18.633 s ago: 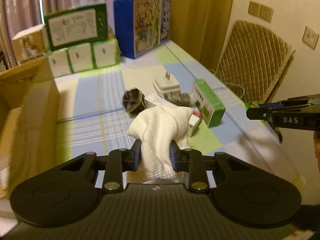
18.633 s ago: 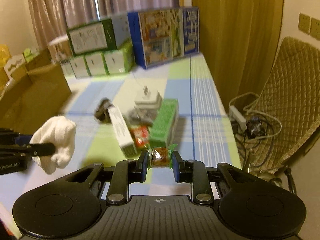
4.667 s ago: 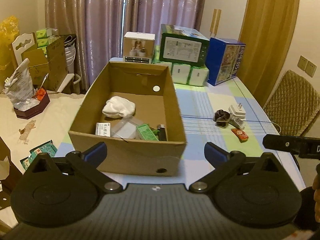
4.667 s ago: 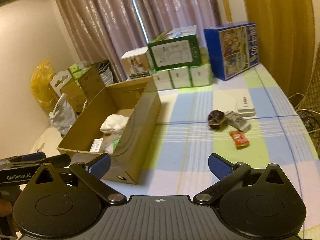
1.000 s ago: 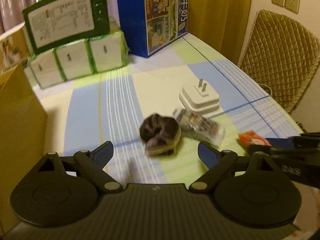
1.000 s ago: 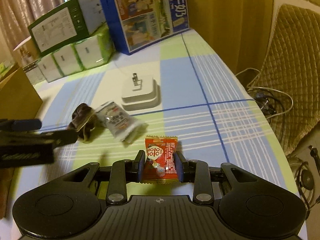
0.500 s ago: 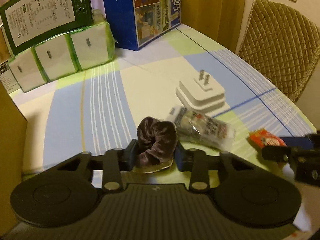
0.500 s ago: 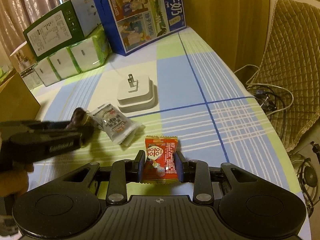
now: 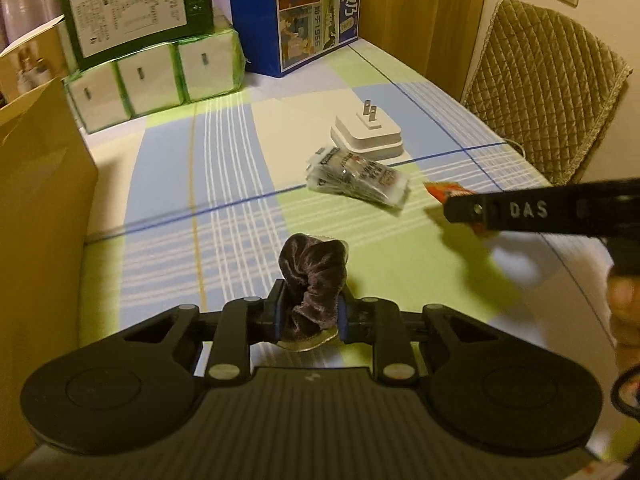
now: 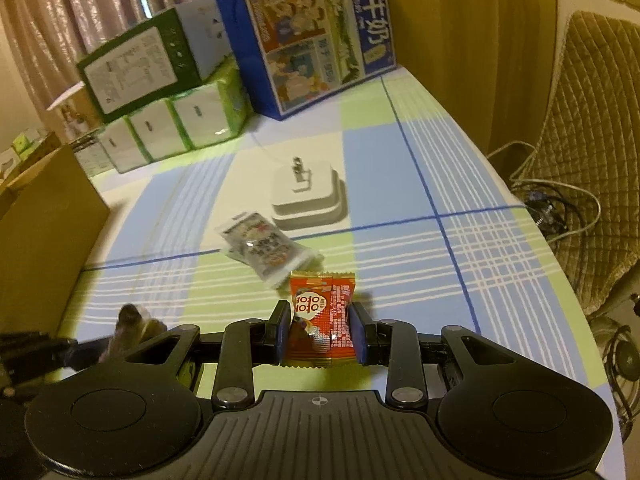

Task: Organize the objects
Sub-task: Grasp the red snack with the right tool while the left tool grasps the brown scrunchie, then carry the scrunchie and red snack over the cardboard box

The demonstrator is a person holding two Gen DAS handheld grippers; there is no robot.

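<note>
Left tool (image 9: 310, 314) grips scrunchie (image 9: 313, 276); right tool (image 10: 320, 334) grips red packet (image 10: 322, 312); box (image 9: 36, 184) interior unseen.

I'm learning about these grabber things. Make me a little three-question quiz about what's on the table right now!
1. True or false: the left gripper is shut on a brown scrunchie.
2. What does the right gripper hold? A) a white plug B) a red candy packet C) a green box
3. Fill in the blank: the clear snack bag lies on the tablecloth just in front of the white ____.

Key
1. True.
2. B, the red candy packet.
3. Plug; in the left wrist view the two look very close, but I cannot tell whether they touch.
</note>
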